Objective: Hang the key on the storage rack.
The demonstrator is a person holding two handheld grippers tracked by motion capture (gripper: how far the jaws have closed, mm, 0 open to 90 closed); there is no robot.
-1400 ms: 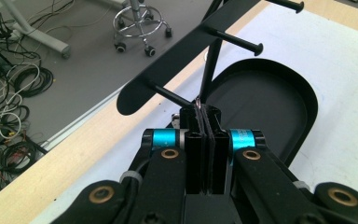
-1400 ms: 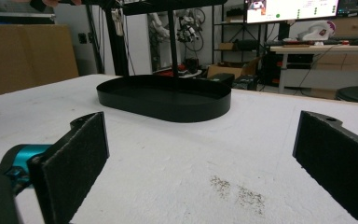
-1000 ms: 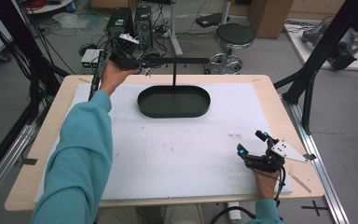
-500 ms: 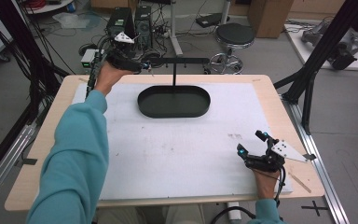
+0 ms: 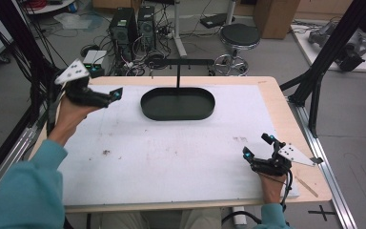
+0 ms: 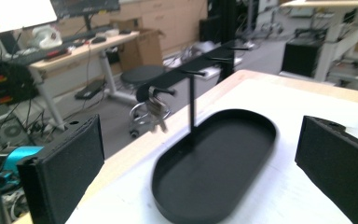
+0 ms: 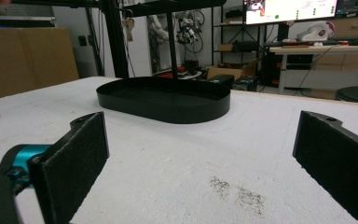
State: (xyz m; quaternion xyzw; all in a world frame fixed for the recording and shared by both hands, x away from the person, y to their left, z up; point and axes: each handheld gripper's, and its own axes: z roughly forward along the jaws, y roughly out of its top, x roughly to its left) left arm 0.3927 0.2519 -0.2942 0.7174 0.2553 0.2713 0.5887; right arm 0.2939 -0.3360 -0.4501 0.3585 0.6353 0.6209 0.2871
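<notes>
Black oval tray [image 5: 177,103] mid-table; left gripper [image 5: 115,95], right gripper [image 5: 256,149] jaws apart.

A light wooden table [image 5: 295,138] filled the middle of the high view. A white sheet [image 5: 181,152] covered most of its top, leaving bare wood along the right and far edges. On the sheet, in the upper middle of the frame, stood a black oval tray [image 5: 177,104] with a thin upright post and crossbar rising from its far side. Dark smudges marked the sheet at centre left and centre right. A thin wooden stick [image 5: 306,185] lay near the lower right corner.
</notes>
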